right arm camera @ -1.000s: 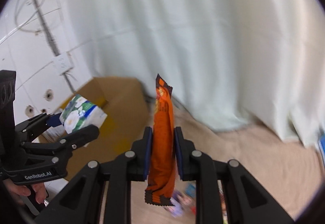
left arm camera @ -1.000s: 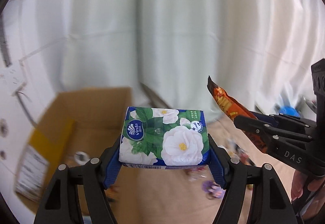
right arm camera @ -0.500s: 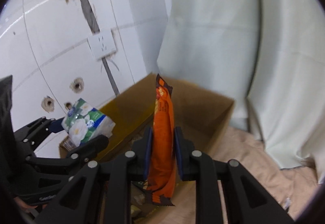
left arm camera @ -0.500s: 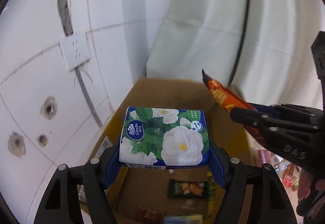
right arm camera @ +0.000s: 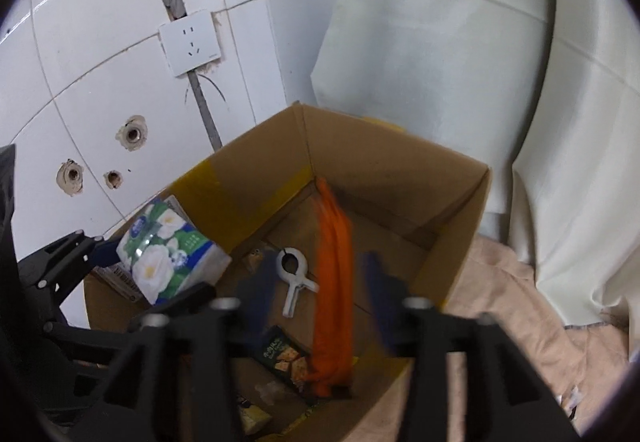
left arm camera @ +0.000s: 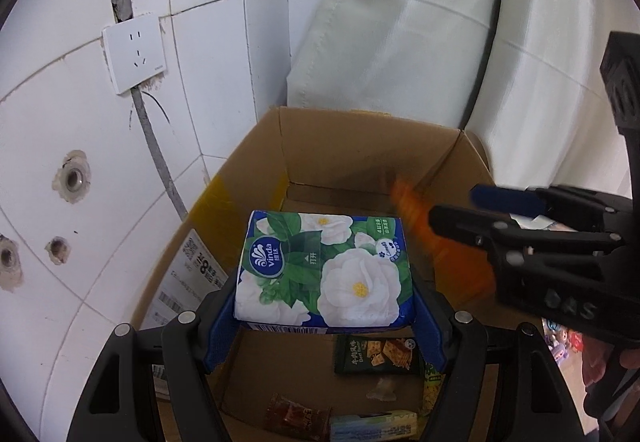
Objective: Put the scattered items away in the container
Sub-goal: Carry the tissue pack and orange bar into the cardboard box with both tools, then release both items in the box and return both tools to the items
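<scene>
An open cardboard box (left arm camera: pixel 360 149) (right arm camera: pixel 400 177) stands against a tiled wall, directly below both grippers. My left gripper (left arm camera: pixel 324 282) (right arm camera: pixel 160 262) is shut on a floral tissue pack (left arm camera: pixel 324 262) (right arm camera: pixel 168 246), held above the box's near left side. In its own view, my right gripper (right arm camera: pixel 316 266) is open with its blue pads spread wide. An orange snack packet (right arm camera: pixel 332 302) (left arm camera: pixel 440 242) shows as a blur between them, loose and dropping into the box. In the left wrist view, the right gripper (left arm camera: pixel 472 209) hangs over the box's right side.
On the box floor lie a green cracker packet (left arm camera: pixel 376 356) (right arm camera: pixel 284 358), a white clip (right arm camera: pixel 294 274), a red sweet wrapper (left arm camera: pixel 298 416) and other small packets. A wall socket (left arm camera: pixel 134 57) and a pale curtain (left arm camera: pixel 400 41) are behind. Beige cloth (right arm camera: pixel 520 302) covers the floor to the right.
Both grippers swung left and tilted down over the box. The right gripper opened and let go of the orange packet, which is falling. The tissue pack stays gripped.
</scene>
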